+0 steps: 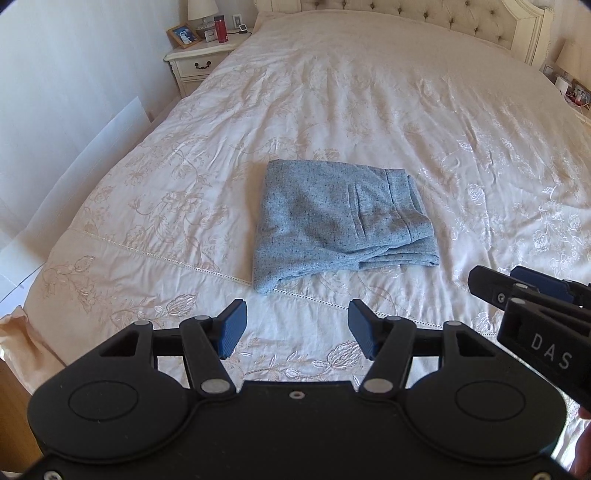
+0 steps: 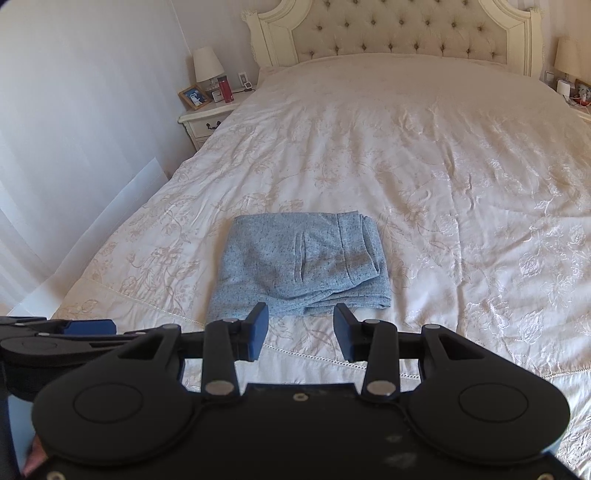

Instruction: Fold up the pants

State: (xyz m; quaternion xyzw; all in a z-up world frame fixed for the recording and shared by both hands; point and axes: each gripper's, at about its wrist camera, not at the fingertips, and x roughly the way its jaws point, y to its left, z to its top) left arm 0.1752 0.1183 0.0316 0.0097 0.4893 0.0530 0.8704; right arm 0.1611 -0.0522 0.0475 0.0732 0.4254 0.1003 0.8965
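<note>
Grey-blue speckled pants (image 1: 340,221) lie folded into a compact rectangle on the bed, with a back pocket slit on top; they also show in the right wrist view (image 2: 299,266). My left gripper (image 1: 297,328) is open and empty, held above the bedspread just short of the pants' near edge. My right gripper (image 2: 300,330) is open and empty, just before the pants' near edge. The right gripper also shows at the right edge of the left wrist view (image 1: 524,291). The left gripper shows at the left of the right wrist view (image 2: 74,332).
The cream embroidered bedspread (image 1: 369,110) covers a wide bed with a tufted headboard (image 2: 406,33). A nightstand (image 1: 199,62) at the far left holds a lamp, a photo frame and a red bottle (image 1: 220,28). A second nightstand stands at the far right (image 2: 576,92).
</note>
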